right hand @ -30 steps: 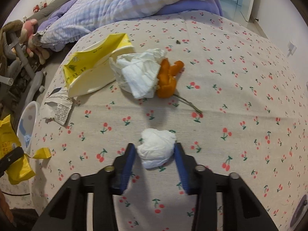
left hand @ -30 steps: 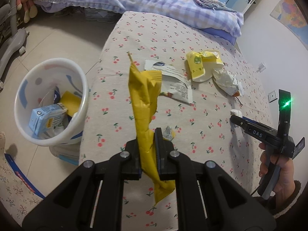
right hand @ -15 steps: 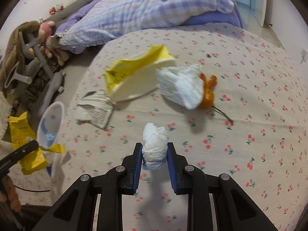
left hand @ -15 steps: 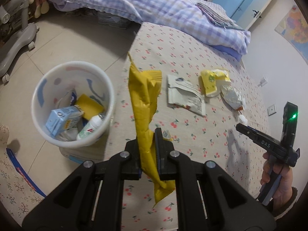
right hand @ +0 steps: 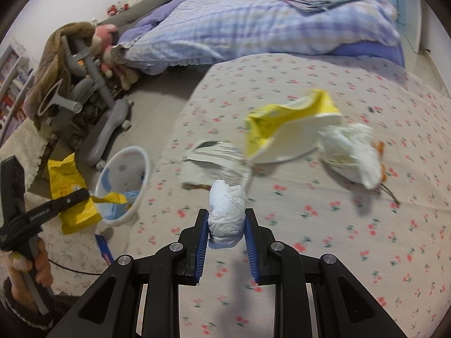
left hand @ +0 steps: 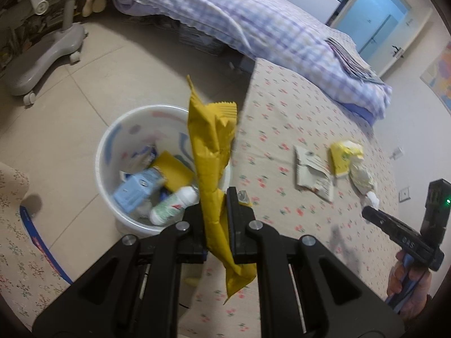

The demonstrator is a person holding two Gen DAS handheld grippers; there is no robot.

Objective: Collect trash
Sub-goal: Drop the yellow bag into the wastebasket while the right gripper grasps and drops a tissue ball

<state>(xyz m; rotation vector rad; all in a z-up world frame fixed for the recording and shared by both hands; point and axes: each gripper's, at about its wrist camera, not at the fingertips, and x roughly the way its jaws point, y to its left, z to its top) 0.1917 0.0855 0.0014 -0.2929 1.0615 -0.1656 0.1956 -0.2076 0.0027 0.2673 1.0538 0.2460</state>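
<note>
— Cherry-print bedsheet [right hand: 324, 225] on one side, tiled floor [left hand: 84, 84] on the other. What do you hold?

— My left gripper [left hand: 215, 205] is clamped on a long crumpled yellow snack wrapper [left hand: 211, 152], its long axis standing nearly upright between the jaws. My right gripper [right hand: 227, 225] is squeezed on a white wadded tissue ball [right hand: 227, 214].

— Where does it go?

— Into the round white plastic bin [left hand: 112, 140] on the floor beside the bed. It already holds a blue carton [left hand: 138, 188] and a small white bottle [left hand: 173, 205].

— Which hand is nearer?

— The left, I judge. Its wrist view looks down into the bin's mouth, which lies just ahead and left of my jaws; the wrapper's top overlaps the near rim. The right hangs over the sheet, the bin well off to its left.

— What stays on the bed?

— A torn printed paper [right hand: 214, 163], a yellow-and-white opened packet [right hand: 287, 129], and a crumpled white bag with something orange [right hand: 349, 152].
</note>
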